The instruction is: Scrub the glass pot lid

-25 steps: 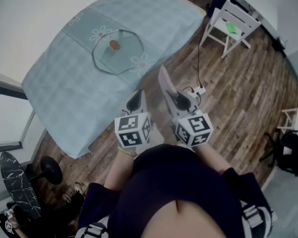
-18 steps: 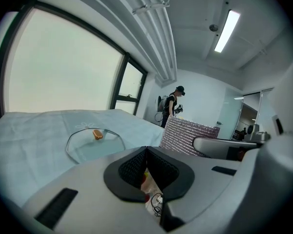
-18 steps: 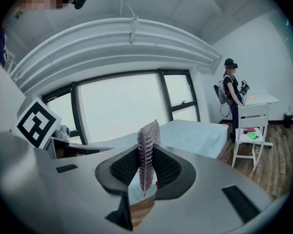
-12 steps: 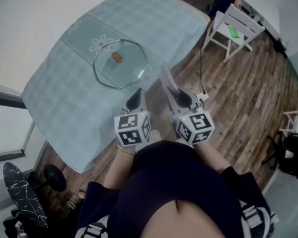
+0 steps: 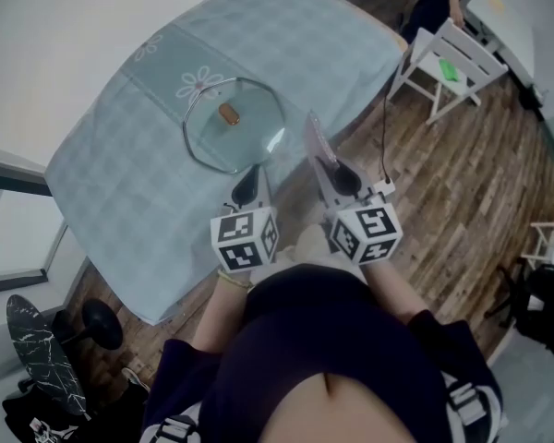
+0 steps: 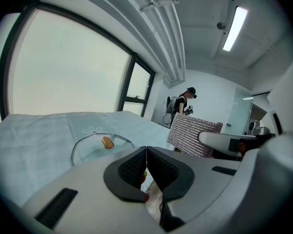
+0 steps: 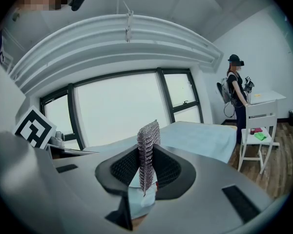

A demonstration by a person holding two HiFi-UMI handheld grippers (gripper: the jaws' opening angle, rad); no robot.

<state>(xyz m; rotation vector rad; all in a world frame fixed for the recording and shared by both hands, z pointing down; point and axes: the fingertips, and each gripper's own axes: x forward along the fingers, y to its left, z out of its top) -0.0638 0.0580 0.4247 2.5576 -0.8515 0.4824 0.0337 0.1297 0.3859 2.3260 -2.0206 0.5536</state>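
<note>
The counter point(image 5: 120, 183), draped in a pale checked cloth, carries the glass pot lid point(image 5: 245, 150) near its closer edge. The lid lies flat with nothing touching it. By my judgement the scrubbing itself has not started: the tool is in hand, but the approach, first contact and all the rubbing are left to do.

The left gripper point(image 5: 247, 188) has its jaws closed on nothing and sits just short of the lid's near rim, with the lid ahead and slightly to its left. The right gripper point(image 5: 340, 181) is beside the counter edge, with the lid ahead and well to its left. Its jaws are clamped on a chainmail scrubber point(image 7: 147, 150) that stands up between them. The lid's small brown knob point(image 5: 228, 113) faces up.
</note>
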